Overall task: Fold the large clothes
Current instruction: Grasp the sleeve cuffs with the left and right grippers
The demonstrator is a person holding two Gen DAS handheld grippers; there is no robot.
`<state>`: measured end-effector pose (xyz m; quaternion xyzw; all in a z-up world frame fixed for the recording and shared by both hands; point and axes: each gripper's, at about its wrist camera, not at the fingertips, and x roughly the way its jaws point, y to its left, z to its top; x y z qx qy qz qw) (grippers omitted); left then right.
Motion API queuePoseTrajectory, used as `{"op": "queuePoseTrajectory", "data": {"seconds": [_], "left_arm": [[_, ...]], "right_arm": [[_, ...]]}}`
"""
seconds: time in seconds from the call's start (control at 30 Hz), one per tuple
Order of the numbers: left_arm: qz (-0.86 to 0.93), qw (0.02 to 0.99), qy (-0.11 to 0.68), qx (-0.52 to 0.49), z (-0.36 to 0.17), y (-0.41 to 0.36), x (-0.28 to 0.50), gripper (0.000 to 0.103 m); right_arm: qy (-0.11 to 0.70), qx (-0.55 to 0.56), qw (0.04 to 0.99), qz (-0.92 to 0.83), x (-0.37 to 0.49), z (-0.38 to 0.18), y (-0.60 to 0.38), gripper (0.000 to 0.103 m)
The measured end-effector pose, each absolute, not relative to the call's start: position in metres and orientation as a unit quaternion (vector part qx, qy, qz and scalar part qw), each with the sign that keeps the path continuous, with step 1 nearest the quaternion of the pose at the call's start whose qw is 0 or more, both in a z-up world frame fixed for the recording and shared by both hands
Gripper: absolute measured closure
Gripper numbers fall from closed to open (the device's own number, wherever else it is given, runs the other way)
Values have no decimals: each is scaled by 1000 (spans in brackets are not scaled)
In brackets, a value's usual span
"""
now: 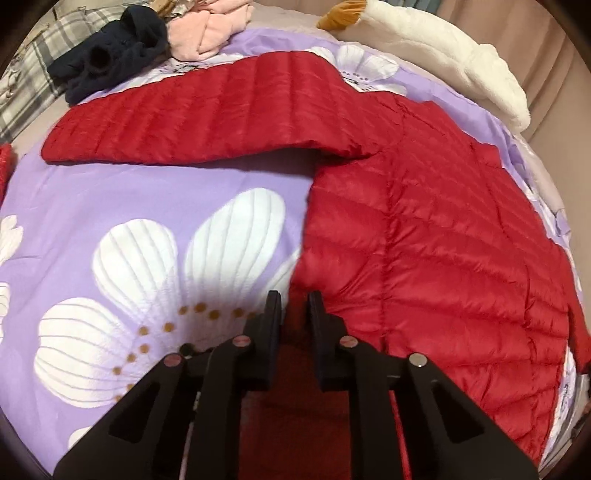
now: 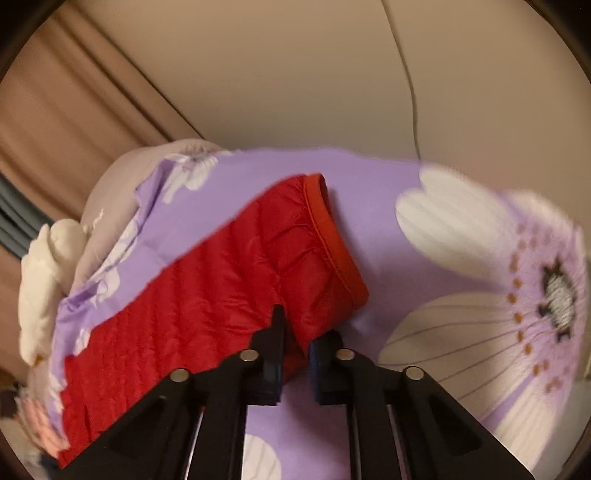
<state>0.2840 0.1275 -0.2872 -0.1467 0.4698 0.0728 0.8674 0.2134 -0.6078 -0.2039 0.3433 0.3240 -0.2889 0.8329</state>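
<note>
One red quilted jacket point(image 1: 424, 229), with two sleeves spread out, lies on one purple floral bedspread point(image 1: 155, 192). Two pairs of black tongs: left point(image 1: 294, 308), right point(image 2: 297, 334). One navy garment point(image 1: 110, 62), one pink garment point(image 1: 210, 33), one white plush blanket point(image 1: 454, 62).

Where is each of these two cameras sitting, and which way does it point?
Left wrist: on the left gripper, looking down along its fingers at the red jacket body edge on the purple quilt; only the black gripper shows, closed on the jacket edge.
Right wrist: on the right gripper, looking down at the jacket's sleeve cuff end, wall behind; only the gripper shows, closed on the sleeve.
Shared: jacket and quilt.
</note>
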Motion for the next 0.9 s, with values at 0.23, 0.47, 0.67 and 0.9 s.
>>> {"op": "queuePoseTrajectory", "data": {"seconds": [0.23, 0.47, 0.67, 0.9], "left_arm": [[83, 878, 450, -139, -294, 123, 289, 90], [73, 878, 426, -205, -301, 134, 288, 90], [76, 887, 403, -214, -304, 130, 285, 90], [77, 890, 392, -219, -307, 130, 281, 89]], "right_arm": [[276, 285, 891, -222, 256, -106, -522, 94], [262, 243, 931, -72, 336, -56, -376, 94], [299, 201, 929, 84, 377, -55, -213, 94], [357, 134, 904, 192, 408, -90, -67, 94]]}}
